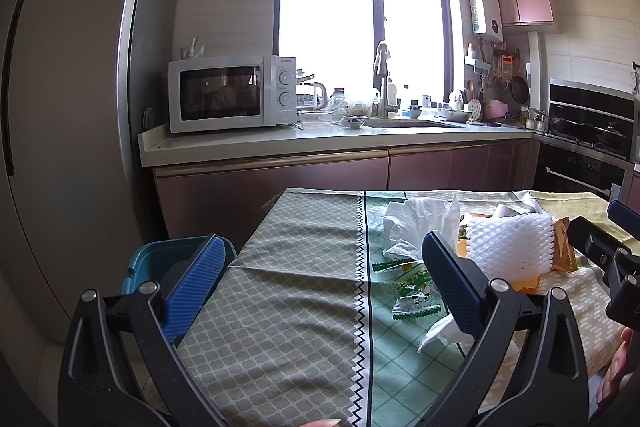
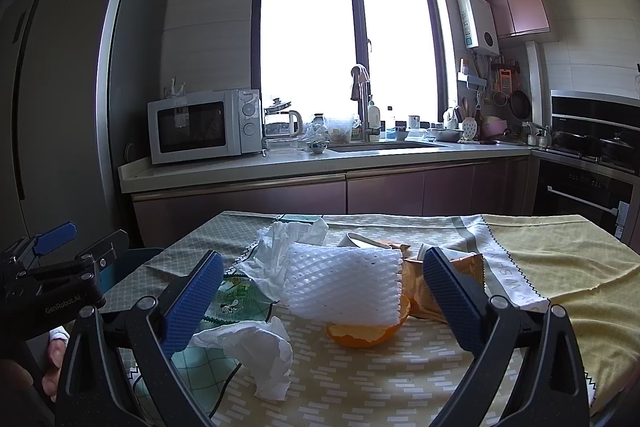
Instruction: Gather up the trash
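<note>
A heap of trash lies on the cloth-covered table (image 2: 560, 267): a white foam fruit net (image 2: 344, 283) over an orange peel (image 2: 366, 337), a tan snack bag (image 2: 428, 291), crumpled white tissues (image 2: 256, 351) and a clear green-printed wrapper (image 2: 234, 301). My right gripper (image 2: 322, 303) stands open just in front of the heap, its fingers either side of the foam net. My left gripper (image 1: 320, 287) is open over the table's bare left part, with the green wrapper (image 1: 408, 287), tissue (image 1: 416, 223) and foam net (image 1: 510, 247) to its right. A blue bin (image 1: 160, 263) sits beside the table's left edge.
Behind the table runs a kitchen counter (image 2: 320, 163) with a microwave (image 2: 204, 125), kettle, bowls and a sink under a bright window. A tall fridge (image 2: 60, 99) stands on the left, an oven and stove (image 2: 592, 147) on the right. A hand (image 1: 616, 375) holds the right gripper's handle.
</note>
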Available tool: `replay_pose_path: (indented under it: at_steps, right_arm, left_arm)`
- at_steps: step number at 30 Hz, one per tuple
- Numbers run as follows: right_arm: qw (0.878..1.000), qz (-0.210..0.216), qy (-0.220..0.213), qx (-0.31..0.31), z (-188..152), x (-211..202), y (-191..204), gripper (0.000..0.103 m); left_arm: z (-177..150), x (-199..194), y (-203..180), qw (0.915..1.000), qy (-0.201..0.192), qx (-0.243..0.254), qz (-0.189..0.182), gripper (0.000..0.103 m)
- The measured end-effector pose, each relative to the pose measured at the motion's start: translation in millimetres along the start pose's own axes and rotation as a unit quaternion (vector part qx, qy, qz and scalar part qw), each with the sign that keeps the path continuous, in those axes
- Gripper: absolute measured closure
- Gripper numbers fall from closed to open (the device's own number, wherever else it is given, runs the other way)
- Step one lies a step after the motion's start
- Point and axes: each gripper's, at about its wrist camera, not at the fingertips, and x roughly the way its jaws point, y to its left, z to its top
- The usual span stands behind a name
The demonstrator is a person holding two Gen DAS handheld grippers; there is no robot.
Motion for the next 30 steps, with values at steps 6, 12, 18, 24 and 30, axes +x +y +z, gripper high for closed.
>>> replay_pose_path:
  at_steps: [6, 12, 18, 24, 30]
  right_arm:
    - [1.000, 0.000, 0.000, 0.000, 0.0, 0.4, -0.1, 0.006]
    - [1.000, 0.003, 0.002, 0.003, 0.1, 3.0, -1.3, 0.006]
    - [1.000, 0.005, 0.003, 0.004, -1.0, 5.6, -2.6, 0.007]
    - [1.000, 0.007, 0.006, 0.006, -3.9, 8.8, -2.7, 0.007]
    - [1.000, 0.009, 0.008, 0.009, -7.2, 11.9, -3.6, 0.007]
  left_arm:
    - [0.5, 0.2, -0.3, 1.0000, -0.001, 0.001, 0.000, 0.006]
    - [0.4, -0.1, -0.9, 1.0000, 0.000, 0.001, -0.001, 0.006]
    - [0.6, 1.4, -1.3, 1.0000, 0.001, 0.000, -0.003, 0.006]
    - [-0.8, 4.7, -4.8, 1.0000, 0.004, 0.003, -0.006, 0.006]
    - [-2.3, 6.7, -4.1, 1.0000, 0.006, 0.004, -0.006, 0.006]
